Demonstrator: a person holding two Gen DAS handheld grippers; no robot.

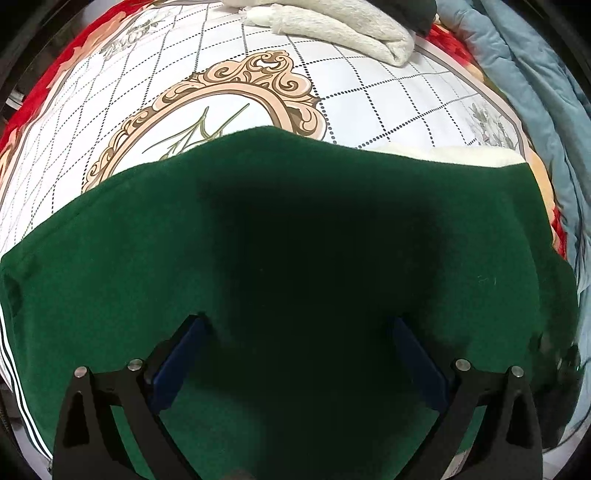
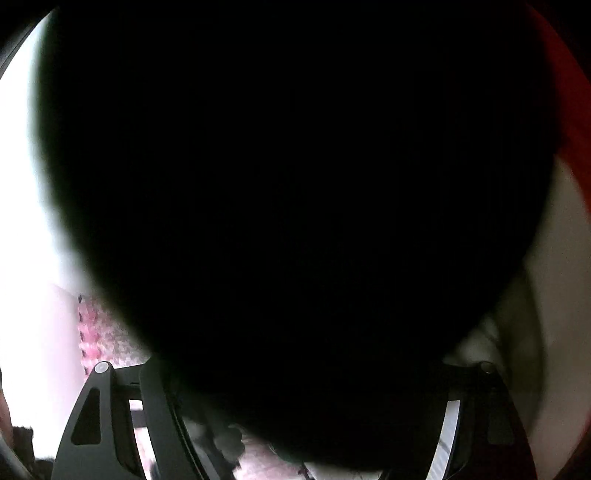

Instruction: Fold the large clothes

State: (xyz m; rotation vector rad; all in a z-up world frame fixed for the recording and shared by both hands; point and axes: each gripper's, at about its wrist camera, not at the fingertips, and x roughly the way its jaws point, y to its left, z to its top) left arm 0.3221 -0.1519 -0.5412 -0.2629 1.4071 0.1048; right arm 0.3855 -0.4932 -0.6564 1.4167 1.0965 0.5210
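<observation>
A dark green garment [image 1: 295,221] lies spread flat on the bed, with white stripes along its left edge [image 1: 14,373] and a cream lining [image 1: 461,155] showing at its far right edge. My left gripper [image 1: 299,325] points down at it and is open, its blue pads [image 1: 181,354] wide apart with the tips at the cloth. In the right wrist view a dark mass of cloth [image 2: 295,184] sits close to the lens and fills most of the picture. My right gripper [image 2: 306,387] has its black fingers [image 2: 159,406] spread wide, and the tips are hidden by the cloth.
The bedspread [image 1: 221,103] is white with a grid and an ornate frame print, red and floral at its border [image 1: 55,74]. A folded cream fleece item [image 1: 332,22] lies at the far edge. A blue quilt [image 1: 535,92] is bunched along the right. A pink patterned surface [image 2: 99,332] shows lower left.
</observation>
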